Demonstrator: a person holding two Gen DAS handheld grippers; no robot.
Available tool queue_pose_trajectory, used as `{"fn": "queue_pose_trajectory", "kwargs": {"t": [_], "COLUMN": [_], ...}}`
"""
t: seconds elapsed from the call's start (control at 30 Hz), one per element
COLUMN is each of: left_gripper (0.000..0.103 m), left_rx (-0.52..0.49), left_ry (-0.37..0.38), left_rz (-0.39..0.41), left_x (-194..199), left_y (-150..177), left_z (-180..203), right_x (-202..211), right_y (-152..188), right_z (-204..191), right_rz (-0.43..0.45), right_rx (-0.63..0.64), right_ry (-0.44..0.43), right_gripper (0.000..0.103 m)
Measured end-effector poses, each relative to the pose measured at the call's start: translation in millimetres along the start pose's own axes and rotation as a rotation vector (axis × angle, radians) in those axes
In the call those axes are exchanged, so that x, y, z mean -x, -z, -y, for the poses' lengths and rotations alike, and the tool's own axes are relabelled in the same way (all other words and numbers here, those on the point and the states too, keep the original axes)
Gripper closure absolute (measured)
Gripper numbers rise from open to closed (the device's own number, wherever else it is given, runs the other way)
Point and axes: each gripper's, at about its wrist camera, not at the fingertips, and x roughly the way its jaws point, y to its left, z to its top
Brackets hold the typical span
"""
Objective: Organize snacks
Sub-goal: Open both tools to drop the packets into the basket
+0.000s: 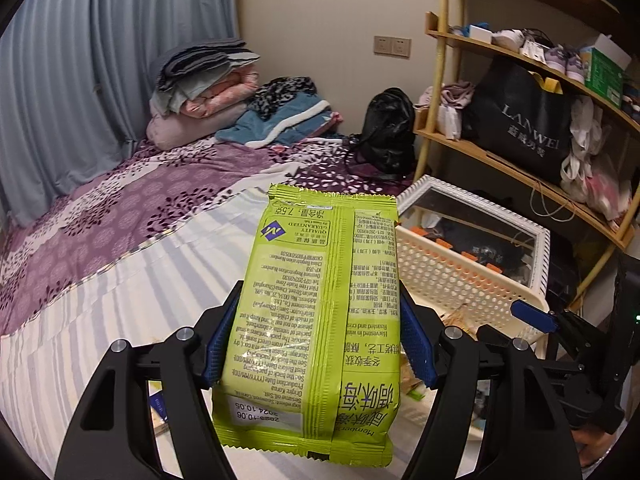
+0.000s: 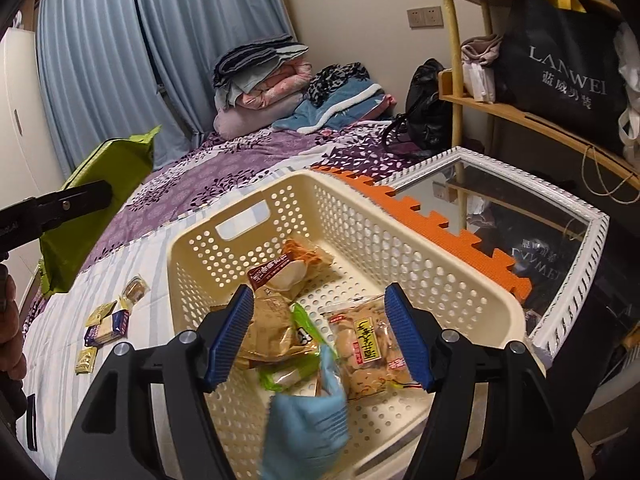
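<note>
My left gripper (image 1: pixel 316 336) is shut on a lime-green snack packet (image 1: pixel 312 320) and holds it upright above the bed, left of the cream perforated basket (image 1: pixel 452 276). The packet also shows in the right wrist view (image 2: pixel 100 184). My right gripper (image 2: pixel 318 334) is open over the basket (image 2: pixel 404 240). A blurred light-blue packet (image 2: pixel 308 420) hangs in the air below its jaws, over the basket. Several snack packs lie in the basket, among them a peanut bag (image 2: pixel 368 352) and a brown bag (image 2: pixel 272 332).
Small snack packs (image 2: pixel 108 324) lie on the striped bed sheet left of the basket. A white-framed mirror (image 2: pixel 520 232) and orange foam mat (image 2: pixel 432 224) stand right of it. A wooden shelf (image 1: pixel 520 152) stands at right. Folded bedding (image 1: pixel 204 96) lies at the far end.
</note>
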Motion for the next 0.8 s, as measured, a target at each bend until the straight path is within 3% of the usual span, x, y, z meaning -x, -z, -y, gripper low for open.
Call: {"fn": "queue_pose_trajectory", "kwargs": {"t": [0.37, 0.4, 0.43, 0.47, 0.8], "left_gripper": [0.03, 0.026, 0.012, 0.007, 0.007], "left_rx": [-0.065, -0.068, -0.068, -0.066, -0.052], "left_ry": [0.08, 0.086, 0.085, 0.08, 0.054], "left_rz": [-0.009, -0.016, -0.018, -0.01, -0.019], "left_x": [-23, -26, -27, -27, -26], "left_y": [-15, -16, -17, -17, -12], "left_z": [44, 47, 49, 50, 42], "right_x": [3, 3, 3, 3, 3], "right_y": [0, 0, 0, 0, -4], "right_z": [14, 15, 15, 16, 16], "right_rz": [0.002, 0.003, 0.002, 0.002, 0.007], "right_rx": [-0.012, -0.012, -0.013, -0.014, -0.019], "right_ry": [0.027, 0.03, 0.031, 0.031, 0.04], "right_gripper": [0.035, 0.035, 0.035, 0.035, 0.031]}}
